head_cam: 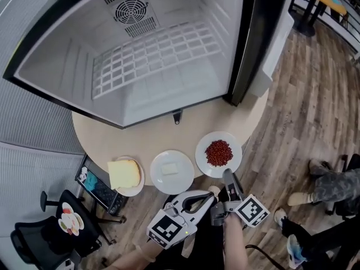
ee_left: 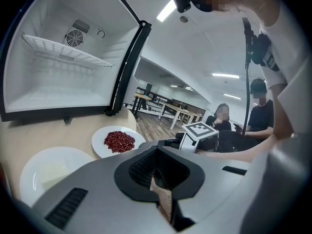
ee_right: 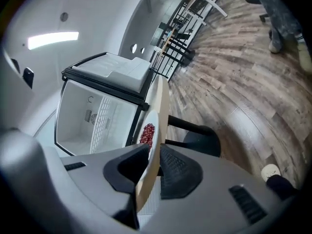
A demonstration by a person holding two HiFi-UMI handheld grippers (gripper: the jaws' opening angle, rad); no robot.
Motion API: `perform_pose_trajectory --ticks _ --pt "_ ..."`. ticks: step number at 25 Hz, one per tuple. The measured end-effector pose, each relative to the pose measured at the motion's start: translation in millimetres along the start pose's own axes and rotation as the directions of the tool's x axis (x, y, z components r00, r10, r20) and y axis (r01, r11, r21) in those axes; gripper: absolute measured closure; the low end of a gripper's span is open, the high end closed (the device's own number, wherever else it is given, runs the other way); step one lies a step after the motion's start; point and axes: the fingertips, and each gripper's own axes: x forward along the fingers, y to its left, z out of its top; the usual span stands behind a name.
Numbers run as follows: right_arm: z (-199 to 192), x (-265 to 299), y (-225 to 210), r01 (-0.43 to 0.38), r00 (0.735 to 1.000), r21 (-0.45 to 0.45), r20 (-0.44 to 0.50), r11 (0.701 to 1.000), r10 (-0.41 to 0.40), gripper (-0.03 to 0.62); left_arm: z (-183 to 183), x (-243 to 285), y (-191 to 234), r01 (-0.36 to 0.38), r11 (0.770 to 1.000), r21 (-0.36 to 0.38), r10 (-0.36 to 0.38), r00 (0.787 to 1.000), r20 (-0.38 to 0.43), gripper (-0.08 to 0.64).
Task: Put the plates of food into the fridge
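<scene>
The fridge (head_cam: pixel 169 94) stands open on the round table (head_cam: pixel 163 134), at its 12 o'clock side, with a white wire shelf (head_cam: pixel 157 55) inside. Three plates line the table's near edge, all outside the fridge. At about 7 o'clock sits the plate of bread (head_cam: pixel 135 192), a thick yellow slab covering most of it. Just beside it, at 6 o'clock, is the middle plate (head_cam: pixel 171 185) with a small pale block (head_cam: pixel 169 169) at its centre. At 5 o'clock, right at the table's edge, lies the plate of red beans (head_cam: pixel 201 151), the beans heaped in its middle. The left gripper (head_cam: pixel 209 194) hovers off the table's edge below the middle plate, pointing toward 2 o'clock. Its jaws are pressed together at the tips with nothing between them. The right gripper (head_cam: pixel 228 176) is rolled onto its side at the 6 o'clock rim of the plate of red beans. Its jaws stand partly apart, with the plate's rim and the table's edge between them; the pads are close beside both but not clamped. Farther right, a seated person's legs (head_cam: pixel 332 187) rest on the wooden floor (head_cam: pixel 292 111).
</scene>
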Motion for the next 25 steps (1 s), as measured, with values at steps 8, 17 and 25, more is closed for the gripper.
perform_pose_trajectory --ticks 8,17,25 --pt "7 0 21 -0.083 0.996 0.095 0.029 0.992 0.081 0.572 10 -5 -2 -0.03 1.0 -0.005 0.03 0.999 0.02 0.555" --pt "10 -6 64 -0.099 0.995 0.194 0.038 0.976 0.094 0.571 50 -42 9 -0.085 0.995 0.047 0.079 0.991 0.11 0.555" --pt "27 -15 131 -0.159 0.987 0.244 0.023 0.957 0.158 0.571 94 -82 24 -0.166 0.983 0.083 0.147 0.969 0.199 0.555"
